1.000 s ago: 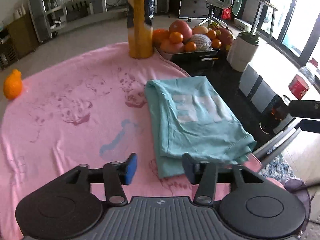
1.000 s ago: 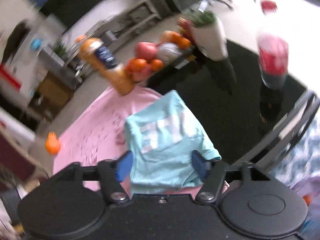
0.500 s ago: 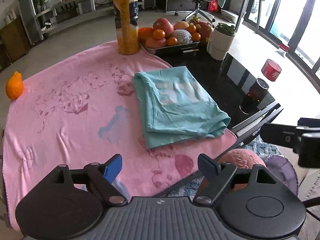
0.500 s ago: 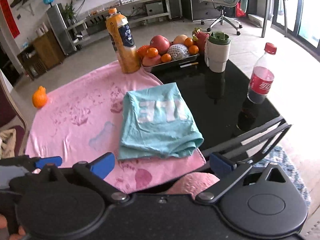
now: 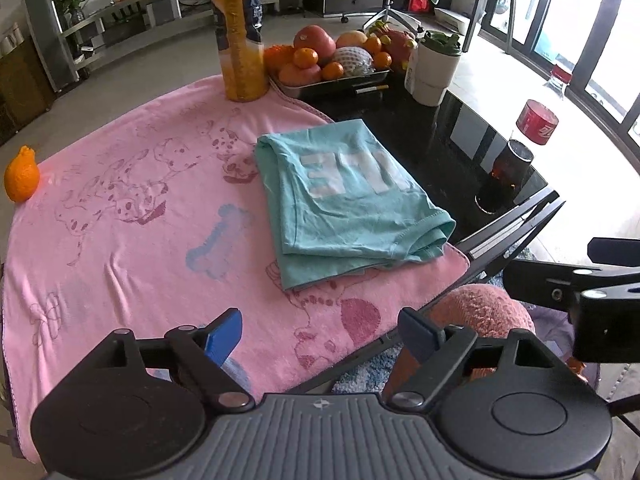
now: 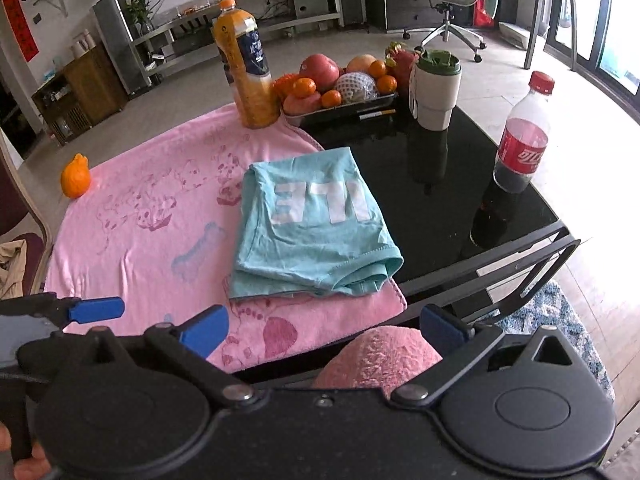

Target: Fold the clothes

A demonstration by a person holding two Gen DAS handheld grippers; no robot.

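My left gripper [image 5: 320,338] and right gripper [image 6: 322,330] both spread wide, hanging off table's near edge, touching nothing. Pink blanket [image 5: 120,216] left of folded teal shirt [image 5: 344,196] bare up to small orange [image 5: 22,176] at far left rim: wide lane there. Far side blocked by juice bottle [image 6: 246,68], fruit tray [image 6: 340,110], white cup [image 6: 436,92]. Cola bottle [image 6: 520,140] stands right of shirt on black glass [image 6: 420,208]; gap between them passable.

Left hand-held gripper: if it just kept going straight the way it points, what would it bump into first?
Probably the pink towel just ahead of the open left hand-held gripper, then the folded teal shirt. Depth is hard to judge here.
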